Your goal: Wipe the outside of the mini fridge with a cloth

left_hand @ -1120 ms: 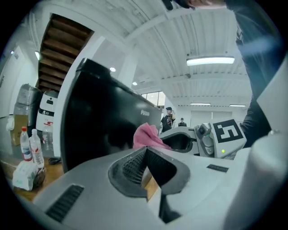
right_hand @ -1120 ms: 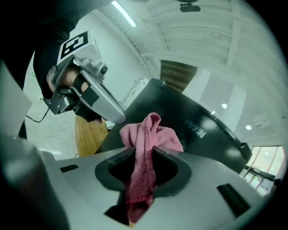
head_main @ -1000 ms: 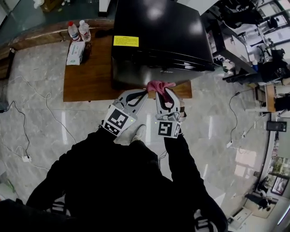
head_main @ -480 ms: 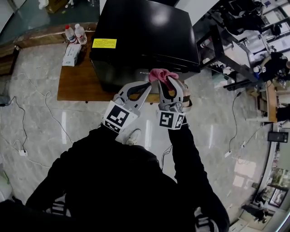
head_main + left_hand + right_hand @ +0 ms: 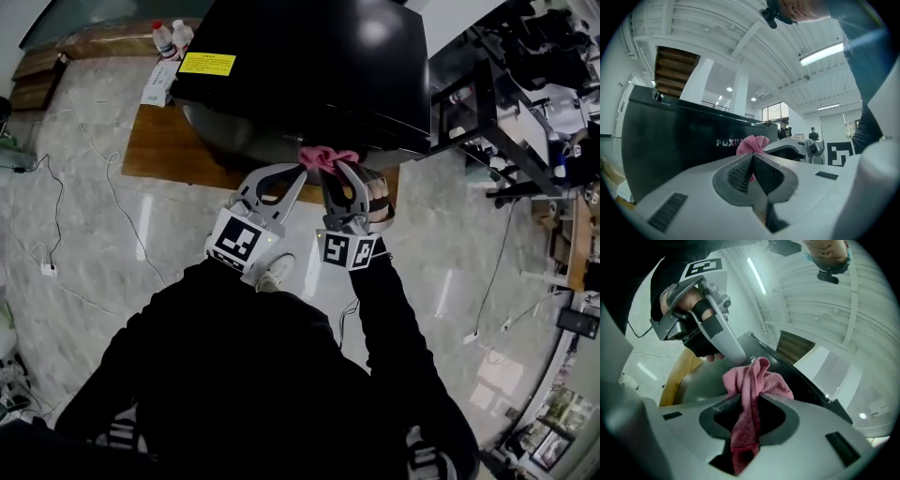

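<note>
Wooden table (image 5: 159, 155) bears the black fridge (image 5: 309, 66). My right gripper (image 5: 334, 172) pinches the pink cloth (image 5: 326, 156) at the fridge's front, near its top edge; my left gripper (image 5: 301, 172), pressed together and empty, sits just beside.

1. The left gripper (image 5: 298, 171) has its jaws pressed together with nothing between them, and it slants right toward its partner.
2. The right gripper (image 5: 330, 171) has its jaws clamped on the pink cloth (image 5: 326, 156), which bunches past the tips.
3. The left arm (image 5: 127, 380) and the right arm (image 5: 394, 337), both black-sleeved, reach forward. The gripper tips nearly meet.
</note>
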### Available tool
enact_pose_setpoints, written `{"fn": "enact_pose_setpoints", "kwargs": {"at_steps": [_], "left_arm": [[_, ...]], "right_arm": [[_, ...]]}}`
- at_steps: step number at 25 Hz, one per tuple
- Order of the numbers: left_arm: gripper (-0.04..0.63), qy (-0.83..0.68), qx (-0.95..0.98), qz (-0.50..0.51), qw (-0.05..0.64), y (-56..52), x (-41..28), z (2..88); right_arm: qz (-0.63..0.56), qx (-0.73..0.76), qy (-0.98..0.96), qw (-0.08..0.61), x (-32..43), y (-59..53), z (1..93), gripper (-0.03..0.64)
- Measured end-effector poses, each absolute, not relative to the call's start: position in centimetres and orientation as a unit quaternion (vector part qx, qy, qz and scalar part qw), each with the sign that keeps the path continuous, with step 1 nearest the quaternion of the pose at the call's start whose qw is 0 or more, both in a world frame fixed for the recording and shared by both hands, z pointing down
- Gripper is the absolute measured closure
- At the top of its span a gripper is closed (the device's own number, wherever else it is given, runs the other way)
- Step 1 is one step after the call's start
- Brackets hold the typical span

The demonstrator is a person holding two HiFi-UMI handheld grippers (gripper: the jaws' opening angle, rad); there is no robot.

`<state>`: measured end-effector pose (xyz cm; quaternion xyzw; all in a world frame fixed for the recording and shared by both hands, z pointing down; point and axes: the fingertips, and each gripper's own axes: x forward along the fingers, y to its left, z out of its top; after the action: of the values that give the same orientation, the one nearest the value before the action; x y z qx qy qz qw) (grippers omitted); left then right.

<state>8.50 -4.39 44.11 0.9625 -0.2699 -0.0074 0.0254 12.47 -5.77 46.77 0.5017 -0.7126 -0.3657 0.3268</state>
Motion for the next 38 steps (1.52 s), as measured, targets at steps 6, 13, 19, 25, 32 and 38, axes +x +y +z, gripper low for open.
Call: {"fn": "enact_pose_setpoints", "kwargs": {"at_steps": [6, 13, 19, 25, 32, 38], "left_arm": [[0.589, -0.299, 0.953, 0.026, 0.033, -4.3, 8.9, 49.5], [0.589, -0.300, 0.951, 0.061, 0.035, -4.5, 9.3, 56.2], [0.589, -0.309, 0.945, 0.089, 0.059, -5.7, 10.3, 63.0], [0.589, -0.317, 0.936, 0.129, 0.083, -6.3, 11.3, 69.3], [0.589, -0.320, 0.930, 0.153, 0.101, -5.9, 10.9, 72.8], [0.589, -0.323, 0.925, 0.162, 0.115, -5.7, 10.7, 74.8]], "right_arm": [[-0.335, 0.473, -0.743, 0.336, 12.7, -5.8, 52.2, 0.503], [-0.294, 0.445, -0.763, 0.366, 11.8, -5.8, 59.7, 0.503], [-0.263, 0.422, -0.774, 0.392, 12.5, -6.0, 66.3, 0.505], [-0.235, 0.401, -0.783, 0.414, 13.3, -6.2, 71.9, 0.505], [-0.195, 0.382, -0.789, 0.440, 13.2, -6.3, 77.2, 0.505], [-0.166, 0.377, -0.791, 0.453, 13.1, -6.3, 80.4, 0.505]]}}
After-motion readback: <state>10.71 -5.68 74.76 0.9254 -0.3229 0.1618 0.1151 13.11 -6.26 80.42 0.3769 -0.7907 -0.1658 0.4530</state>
